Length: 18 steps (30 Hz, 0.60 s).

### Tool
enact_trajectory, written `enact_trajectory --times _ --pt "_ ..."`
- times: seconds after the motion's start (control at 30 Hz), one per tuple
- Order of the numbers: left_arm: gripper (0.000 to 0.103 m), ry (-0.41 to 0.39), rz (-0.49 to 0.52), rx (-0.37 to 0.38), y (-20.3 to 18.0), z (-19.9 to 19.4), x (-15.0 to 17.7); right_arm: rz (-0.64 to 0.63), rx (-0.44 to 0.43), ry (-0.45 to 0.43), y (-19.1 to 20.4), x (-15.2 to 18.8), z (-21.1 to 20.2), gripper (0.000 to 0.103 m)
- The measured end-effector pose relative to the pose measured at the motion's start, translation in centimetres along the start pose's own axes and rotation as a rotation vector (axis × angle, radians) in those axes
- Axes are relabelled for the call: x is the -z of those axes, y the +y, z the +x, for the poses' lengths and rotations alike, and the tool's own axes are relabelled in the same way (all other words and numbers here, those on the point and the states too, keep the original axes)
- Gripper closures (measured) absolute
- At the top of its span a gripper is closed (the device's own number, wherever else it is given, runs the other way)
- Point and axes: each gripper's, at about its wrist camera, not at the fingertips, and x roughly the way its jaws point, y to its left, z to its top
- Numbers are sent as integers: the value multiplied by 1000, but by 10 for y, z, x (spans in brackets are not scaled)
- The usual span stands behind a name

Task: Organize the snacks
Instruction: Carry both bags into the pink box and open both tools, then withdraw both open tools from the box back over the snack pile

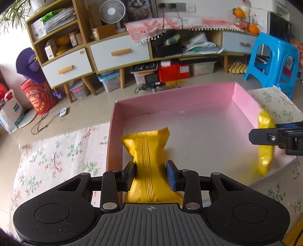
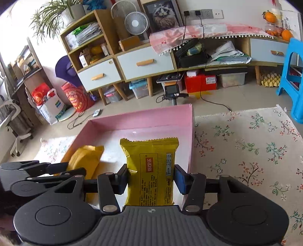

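Each hand-held gripper, left [image 1: 151, 175] and right [image 2: 151, 178], clamps a yellow snack packet [image 1: 146, 149] over pink box [image 1: 170, 98]

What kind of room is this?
Probably a living room in someone's home. A long wooden cabinet with drawers lines the wall, with a small fan and a framed cat picture on top, and a flowery cloth lies under the pink box.

Two wrist fisheyes, angled down, close over the pink box [image 1: 189, 98].
Box, floral cloth [image 2: 246, 142] and far cabinet [image 1: 121, 51] are shared; each gripper is seen at the other view's edge.
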Motion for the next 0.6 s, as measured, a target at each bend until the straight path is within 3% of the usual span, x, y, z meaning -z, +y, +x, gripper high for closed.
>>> enact_trajectory --times 0.2,0.37,0.53,0.6 --pt "69 25 19 -16 -5 -9 9 -30 -6 19 4 1 -2 57" --pt "63 8 31 -12 -4 -13 11 -46 -10 23 9 1 -6 39" --pt "28 -16 -6 27 1 -19 15 -36 -9 13 16 0 -19 30" --pt "22 -37 -17 35 2 -26 16 -26 -8 1 17 1 -27 25"
